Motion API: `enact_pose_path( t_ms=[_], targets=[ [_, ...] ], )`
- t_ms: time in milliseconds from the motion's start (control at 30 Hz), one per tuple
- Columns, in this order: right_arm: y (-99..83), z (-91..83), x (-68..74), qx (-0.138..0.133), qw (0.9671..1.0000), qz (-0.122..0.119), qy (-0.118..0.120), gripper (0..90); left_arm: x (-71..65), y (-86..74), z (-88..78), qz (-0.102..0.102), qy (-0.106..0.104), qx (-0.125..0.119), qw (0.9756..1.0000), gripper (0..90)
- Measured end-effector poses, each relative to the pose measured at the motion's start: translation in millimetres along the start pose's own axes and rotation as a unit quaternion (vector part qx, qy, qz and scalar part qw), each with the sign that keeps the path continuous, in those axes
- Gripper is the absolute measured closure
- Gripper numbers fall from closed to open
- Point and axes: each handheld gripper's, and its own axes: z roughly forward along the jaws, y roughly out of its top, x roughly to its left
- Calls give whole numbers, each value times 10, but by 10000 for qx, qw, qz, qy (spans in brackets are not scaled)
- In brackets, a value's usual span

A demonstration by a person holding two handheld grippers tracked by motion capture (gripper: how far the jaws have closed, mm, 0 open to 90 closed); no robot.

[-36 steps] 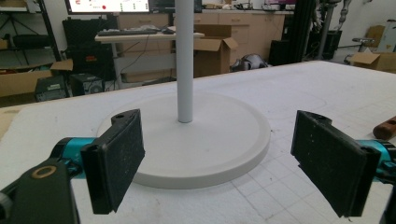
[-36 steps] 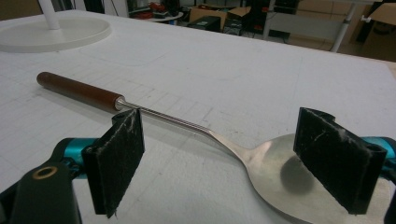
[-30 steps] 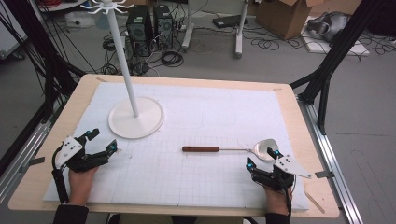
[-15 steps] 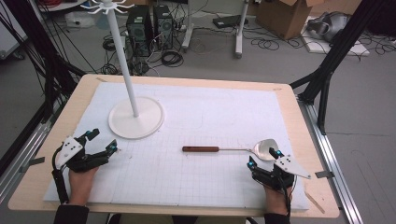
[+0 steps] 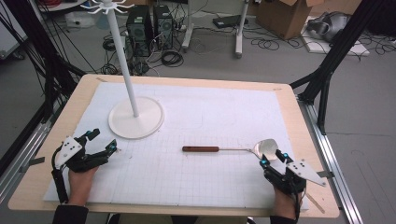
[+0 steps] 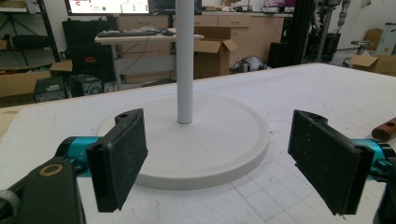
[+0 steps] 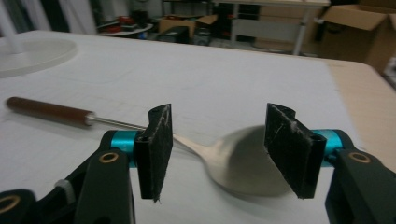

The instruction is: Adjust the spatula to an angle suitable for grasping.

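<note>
the right claw [image 7: 212,154] has just been closing, not yet clenched, straddling the ladle [image 7: 243,161] bowl; better centre on its neck, pinch squarely.

We note a white stand [image 5: 136,122] on the far left of the white gridded mat [image 5: 205,177]: a round flat base with a slim upright pole [image 5: 123,56], topped by a ring of hooks [image 5: 106,6]. The mat covers most of the wooden table [image 5: 306,140]. Beyond the table we record two black computer towers [image 5: 150,25], loose cables [image 5: 170,58] on the grey floor, and an open cardboard box [image 5: 285,16]. Black frame struts [image 5: 331,60] stand at the table's right.
</note>
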Motion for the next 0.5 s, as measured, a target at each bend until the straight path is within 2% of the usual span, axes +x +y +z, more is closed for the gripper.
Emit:
enact_pose_path(
  t_ms=[33,100,133,200,233,267,367,500],
  targets=[
    [-4,-93,-84,28,9996,6,-287,521,-1,1,0,1,3,4,10000,198],
    [-18,-180,-168,128,9986,54,-502,667,-1,1,0,2,7,6,10000,198],
    [-18,-180,-168,128,9986,54,-502,667,-1,1,0,2,7,6,10000,198],
    [-65,-234,-263,335,9968,252,-674,801,-1,1,-1,14,11,13,10000,199],
    [-65,-234,-263,335,9968,252,-674,801,-1,1,-1,14,11,13,10000,200],
    [-100,-222,-288,496,9960,282,-689,881,-2,1,0,6,16,11,10000,199],
    [-126,-152,-258,810,9941,168,-698,893,-2,1,0,6,17,11,10000,200],
    [-141,-34,-214,1197,9899,46,-758,893,-1,1,0,21,12,14,10000,200]
  ],
)
